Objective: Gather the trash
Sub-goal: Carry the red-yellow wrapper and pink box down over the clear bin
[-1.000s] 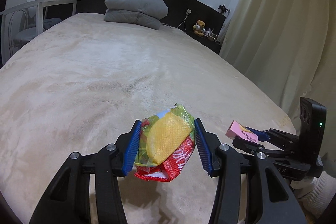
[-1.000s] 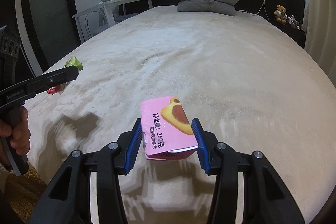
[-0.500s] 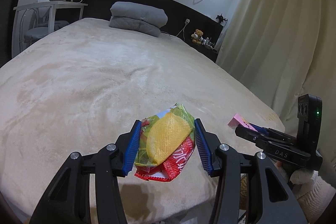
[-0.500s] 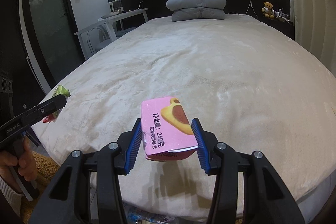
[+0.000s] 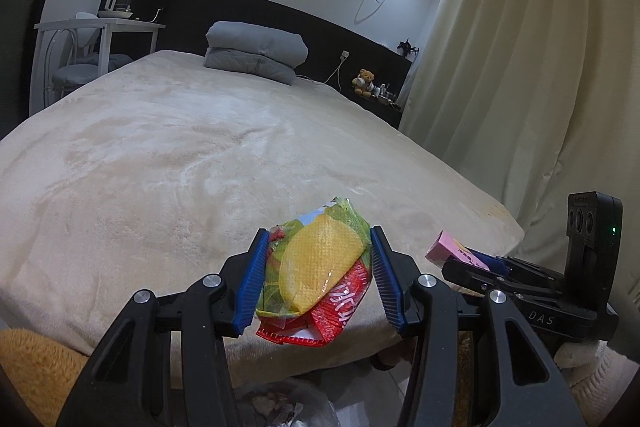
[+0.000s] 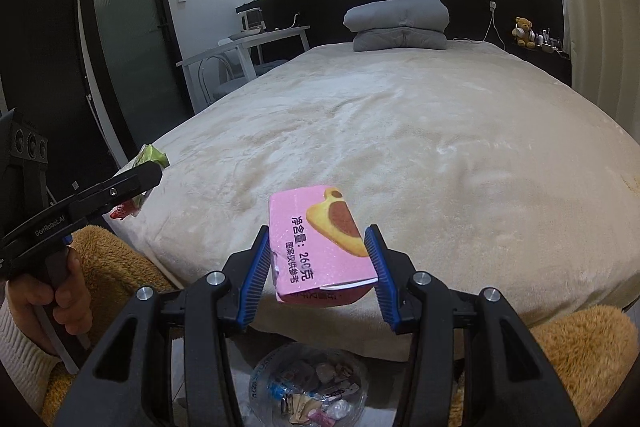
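We hold a piece of trash in each tool above the foot of the bed [image 6: 440, 131]. Our left tool [image 5: 316, 279] is clamped on a crumpled yellow-and-red snack wrapper [image 5: 316, 275], its blue pads pressing both sides; our right tool [image 6: 318, 267] grips a pink snack box [image 6: 320, 243] printed with a pastry picture. Directly beneath the right tool, on the floor off the edge of the mattress, sits a clear trash bag [image 6: 308, 387] already holding several small wrappers, so some collecting looks done. Both items ride clear of the blanket, and the bed ahead of the tools shows no further litter. What remains, by our reading, is lowering each tool over the bag and releasing the wrapper and the box into it.
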The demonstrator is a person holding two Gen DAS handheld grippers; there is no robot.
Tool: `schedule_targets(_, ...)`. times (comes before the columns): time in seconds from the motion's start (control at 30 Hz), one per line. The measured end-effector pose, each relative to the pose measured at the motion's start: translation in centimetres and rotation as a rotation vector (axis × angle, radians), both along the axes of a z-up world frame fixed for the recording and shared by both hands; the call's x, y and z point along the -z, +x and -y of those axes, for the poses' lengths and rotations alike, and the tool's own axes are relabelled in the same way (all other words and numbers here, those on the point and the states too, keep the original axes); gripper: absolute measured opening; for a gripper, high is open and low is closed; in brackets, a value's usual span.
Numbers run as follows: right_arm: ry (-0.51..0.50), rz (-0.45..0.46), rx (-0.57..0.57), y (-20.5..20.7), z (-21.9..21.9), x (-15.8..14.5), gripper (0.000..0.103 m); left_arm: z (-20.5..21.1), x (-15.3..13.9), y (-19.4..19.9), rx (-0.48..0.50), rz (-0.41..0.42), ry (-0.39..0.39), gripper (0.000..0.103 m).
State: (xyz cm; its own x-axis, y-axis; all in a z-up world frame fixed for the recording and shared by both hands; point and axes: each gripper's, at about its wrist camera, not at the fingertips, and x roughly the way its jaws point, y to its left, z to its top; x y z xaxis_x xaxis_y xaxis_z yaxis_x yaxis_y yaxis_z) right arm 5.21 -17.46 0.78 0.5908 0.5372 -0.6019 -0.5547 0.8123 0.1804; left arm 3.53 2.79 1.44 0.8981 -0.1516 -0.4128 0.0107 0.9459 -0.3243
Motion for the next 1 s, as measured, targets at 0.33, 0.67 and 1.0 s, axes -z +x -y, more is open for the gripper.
schedule_targets(0.33,-0.019,-0.069,-0.021,-2.6,-0.6,2.0,0.048,2.3,2.2,-2.4,0.031,-0.071,0.002,0.049)
schedule_targets(0.67,-0.07,-0.206,-0.052,-2.0,-1.1,4.7,0.048,2.1,7.1,-1.3,0.025,-0.307,-0.043,0.049)
schedule_targets(1.0,-0.139,-0.261,-0.053,-1.1,-2.1,7.0,0.048,2.9,10.5,-0.1,0.054,-0.461,-0.064,0.049)
